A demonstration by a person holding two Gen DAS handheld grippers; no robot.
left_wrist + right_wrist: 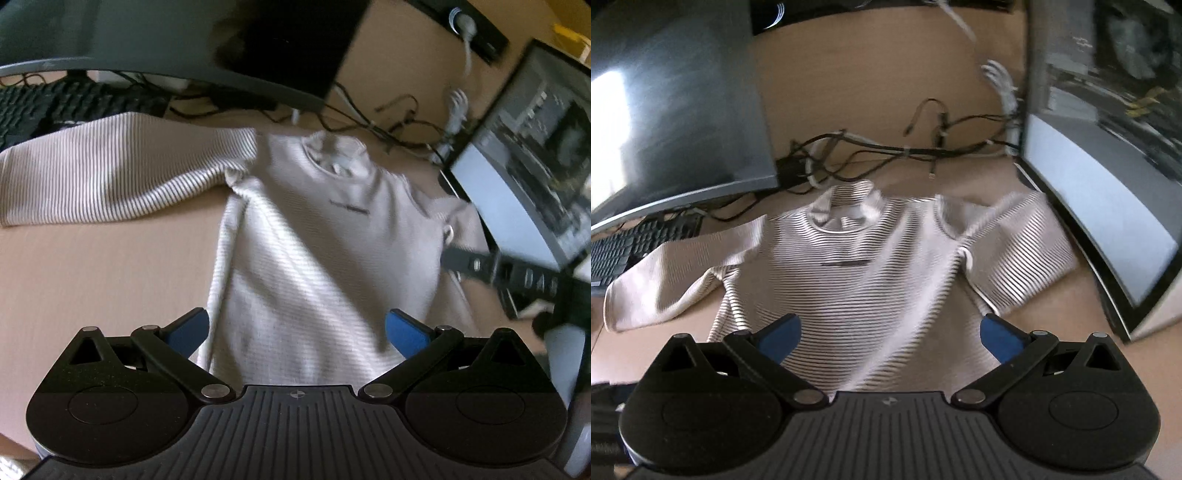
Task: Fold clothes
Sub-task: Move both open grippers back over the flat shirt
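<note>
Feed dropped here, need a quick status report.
Left gripper and right gripper open, empty. Striped sweater flat, unfolded. Keyboard and monitor crowd sleeves.

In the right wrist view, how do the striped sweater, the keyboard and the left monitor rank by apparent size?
1. Striped sweater, though it lies nearest the camera.
2. Left monitor, cut by the frame edge, so nearly alike.
3. Keyboard, mostly hidden.
</note>
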